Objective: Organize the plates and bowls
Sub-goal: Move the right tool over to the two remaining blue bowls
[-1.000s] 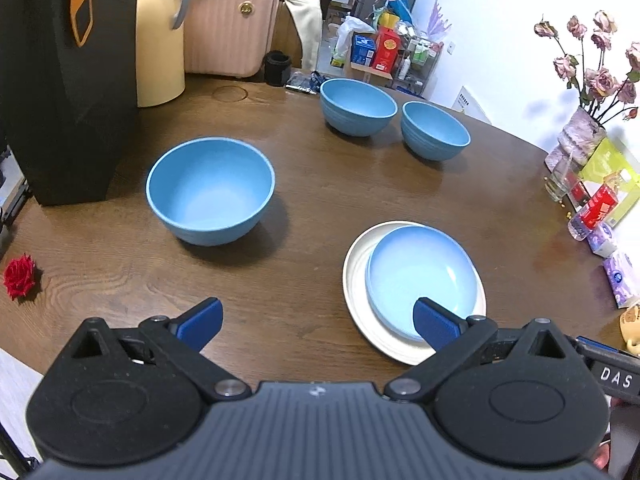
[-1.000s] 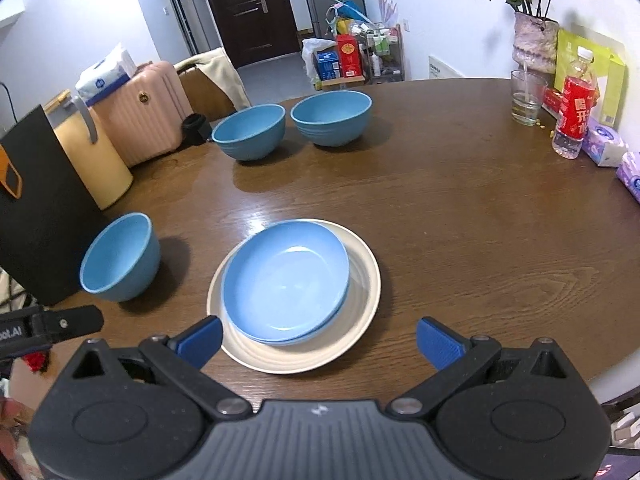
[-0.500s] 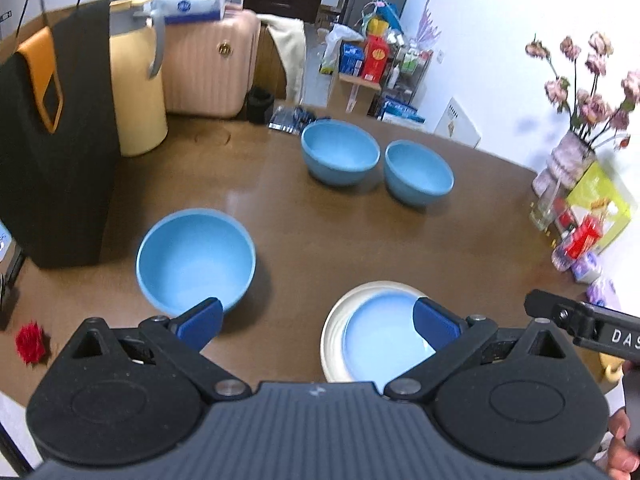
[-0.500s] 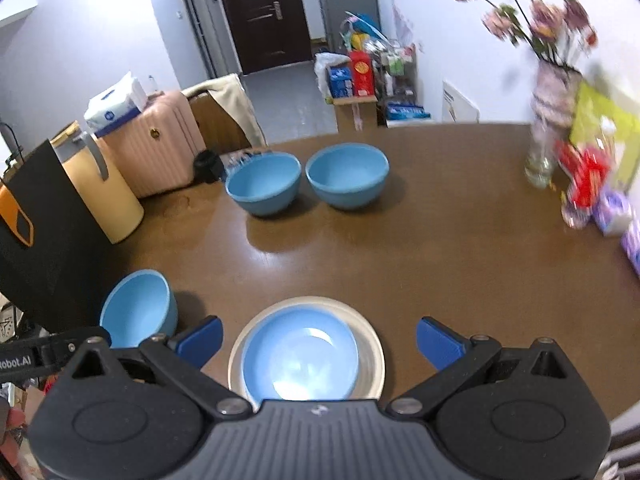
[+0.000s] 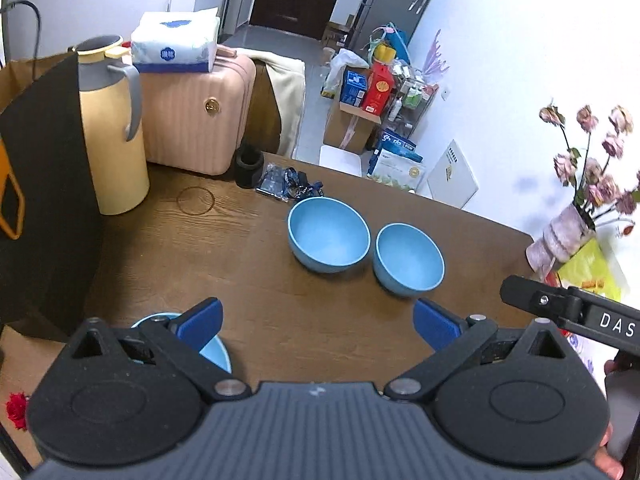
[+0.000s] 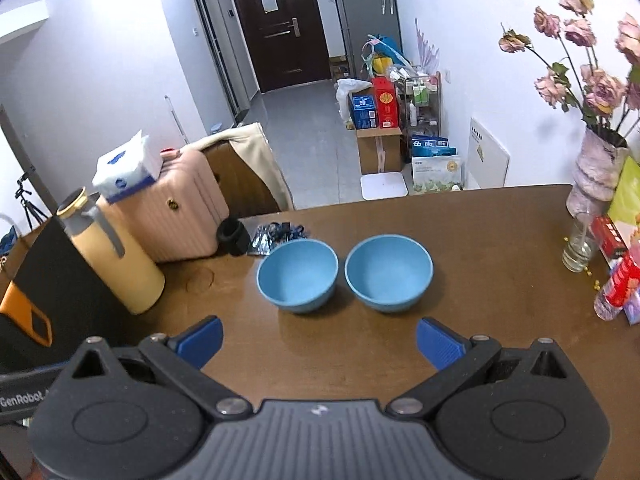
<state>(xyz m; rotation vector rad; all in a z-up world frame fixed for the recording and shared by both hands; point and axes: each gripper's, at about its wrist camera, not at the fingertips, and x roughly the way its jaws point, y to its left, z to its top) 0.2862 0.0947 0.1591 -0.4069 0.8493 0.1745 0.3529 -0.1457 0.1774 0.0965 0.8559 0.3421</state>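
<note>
Two blue bowls stand side by side at the far part of the brown table: the left bowl (image 5: pixel 328 239) (image 6: pixel 297 275) and the right bowl (image 5: pixel 408 258) (image 6: pixel 388 272). A third blue bowl (image 5: pixel 216 354) shows only as a sliver behind my left gripper's left finger. My left gripper (image 5: pixel 318 326) is open and holds nothing, raised well back from the bowls. My right gripper (image 6: pixel 319 340) is open too, with nothing between its blue pads, and its body (image 5: pixel 568 310) juts in at the right of the left wrist view. The cream plate with the blue plate is out of sight.
A black paper bag (image 5: pixel 44 200) and a yellow thermos (image 5: pixel 112 128) stand at the table's left. A vase of dried roses (image 6: pixel 596 168), a glass (image 6: pixel 578 248) and a red bottle (image 6: pixel 618 284) line the right edge. A pink suitcase (image 5: pixel 192 116) stands behind the table.
Both grippers have risen and tilted up. The stacked plates have dropped out of both views, and the near bowl is almost hidden. The two far bowls now sit mid-frame. Both grippers stay open.
</note>
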